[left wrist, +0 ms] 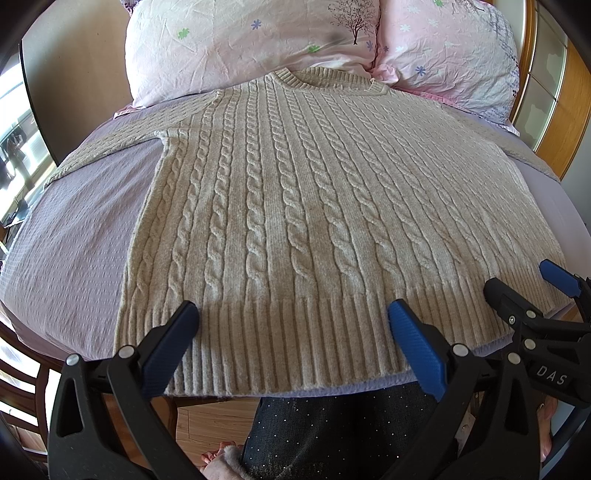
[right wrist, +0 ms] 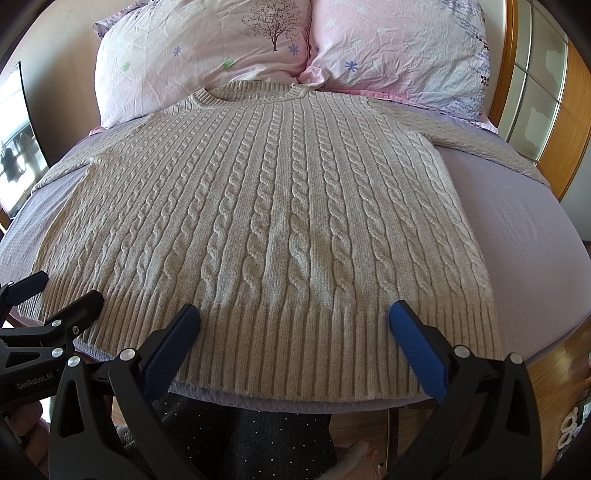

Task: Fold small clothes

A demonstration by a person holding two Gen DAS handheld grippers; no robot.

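Sweater (left wrist: 295,206) flat on bed (left wrist: 74,258); left gripper (left wrist: 291,317) and right gripper (right wrist: 295,317) gape; only right view shows right sleeve (right wrist: 491,147).

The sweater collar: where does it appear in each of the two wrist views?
Left wrist: collar at top, right of centre, below the pillows.
Right wrist: collar at top, left of centre.
Shared landmark: the tree print on the pillow above the collar.

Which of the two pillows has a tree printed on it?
The left pillow has it: a dark bare tree near its inner edge. The right pillow shows only small flowers. Both lie behind the sweater.
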